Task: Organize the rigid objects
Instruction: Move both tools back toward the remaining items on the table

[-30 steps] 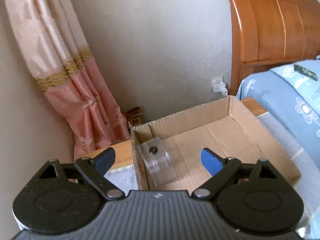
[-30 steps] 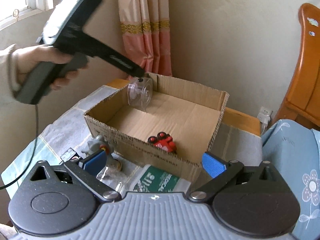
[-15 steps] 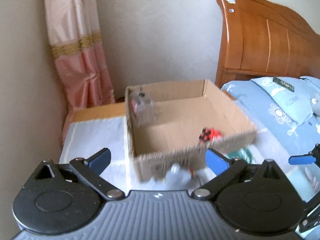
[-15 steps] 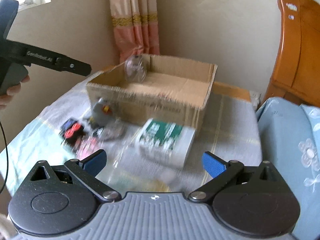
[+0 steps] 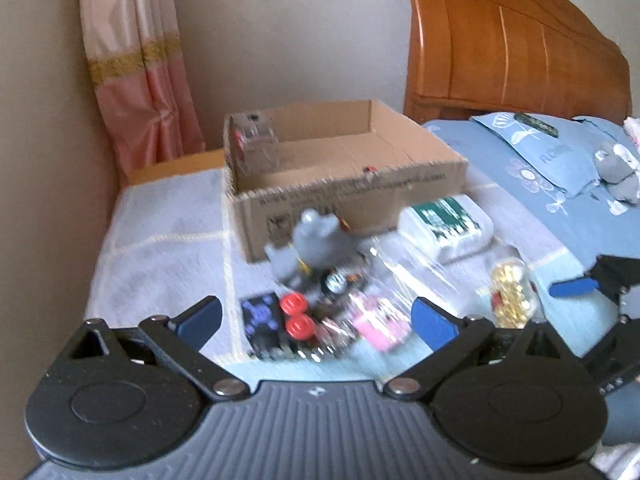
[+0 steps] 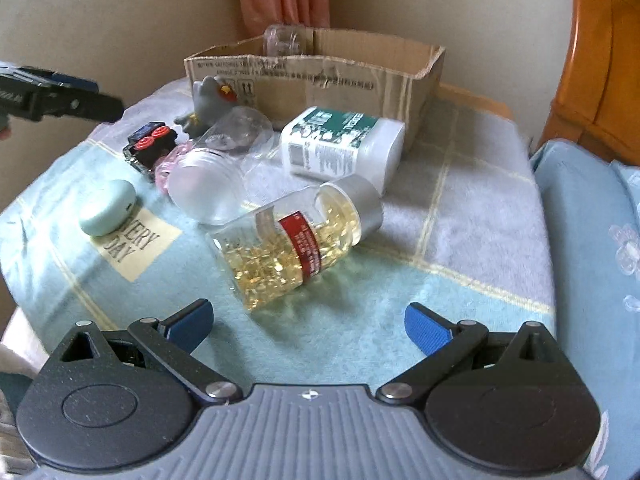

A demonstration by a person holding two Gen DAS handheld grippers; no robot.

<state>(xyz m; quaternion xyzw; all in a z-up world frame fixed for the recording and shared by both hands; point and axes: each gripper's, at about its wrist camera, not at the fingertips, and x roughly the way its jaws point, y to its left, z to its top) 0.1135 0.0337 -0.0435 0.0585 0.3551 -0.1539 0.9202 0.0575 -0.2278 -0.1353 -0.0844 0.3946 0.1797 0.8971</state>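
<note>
The capsule bottle (image 6: 298, 240) lay on its side on the checked cloth (image 6: 460, 240), straight ahead at twelve o'clock of the right gripper (image 6: 308, 322) and near it, its long axis running from clear base at seven o'clock to silver cap at one o'clock. That slant sat skewed to the line between the two blue pads, so a grip across its girth would likely need a small roll of the wrist. The right gripper's jaws stood wide apart with nothing between them. It was the nearer one to the bottle: in the left wrist view the bottle (image 5: 510, 294) lay off at two o'clock, beyond the pad. The left gripper (image 5: 316, 322) was likewise spread wide and empty, above the black toy with red caps (image 5: 280, 322).

A second earlier both views were filled by the cardboard box (image 6: 320, 76), the left gripper's tip beside the clear jar (image 5: 256, 146) in its corner; the jar now stood there alone, both grippers faced the clutter before the box, and the left jaws had just been opening a little wider.
</note>
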